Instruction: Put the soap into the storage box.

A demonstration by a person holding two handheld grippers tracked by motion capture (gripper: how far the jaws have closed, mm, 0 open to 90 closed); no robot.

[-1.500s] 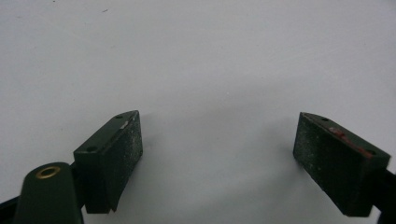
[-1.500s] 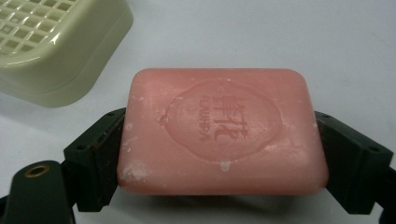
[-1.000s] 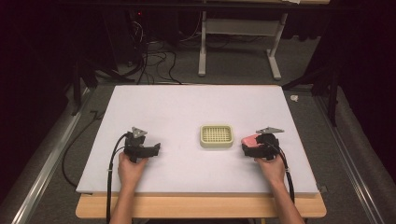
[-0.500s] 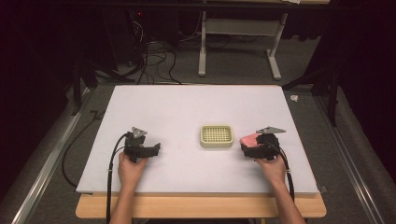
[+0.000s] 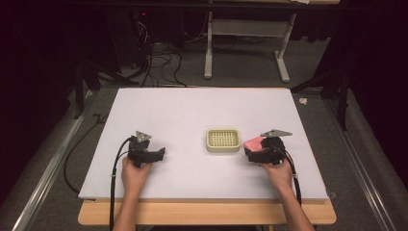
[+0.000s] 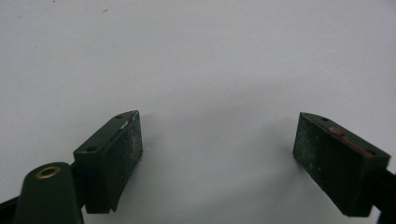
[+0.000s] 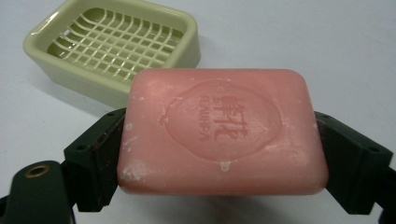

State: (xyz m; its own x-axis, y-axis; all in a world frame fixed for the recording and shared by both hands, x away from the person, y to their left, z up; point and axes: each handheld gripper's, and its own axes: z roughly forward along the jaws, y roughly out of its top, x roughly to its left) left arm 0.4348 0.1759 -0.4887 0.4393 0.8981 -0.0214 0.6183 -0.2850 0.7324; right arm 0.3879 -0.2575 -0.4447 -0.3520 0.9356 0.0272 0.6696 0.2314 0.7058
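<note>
High view first: the person's got both forearms in from the bottom edge of the white table (image 5: 192, 110). The right gripper (image 5: 251, 148) sits just to the right of a pale green soap dish (image 5: 223, 140), and there's a pink bar of soap (image 5: 254, 142) poking out at its front end, close to the dish but not in it. The left gripper (image 5: 161, 152) is parked well off to the left on bare tabletop, pointing toward the dish, nothing near it. Dish is roughly mid-table, a bit toward the person's side.

Left gripper view: pretty boring, the two black jaws stand wide apart with just plain white table between them. The pads (image 6: 127, 148) look scuffed and a little dusty.

Right gripper view: here's the good stuff. The jaws are clamped on the soap (image 7: 222, 130), one on each short end, with the bar lying flat and face up so the embossed round stamp is readable-ish. The soap dish (image 7: 114, 44) sits just beyond it up and to the left, empty, with its grid insert showing. Can't tell if the bar touches the table underneath.
</note>
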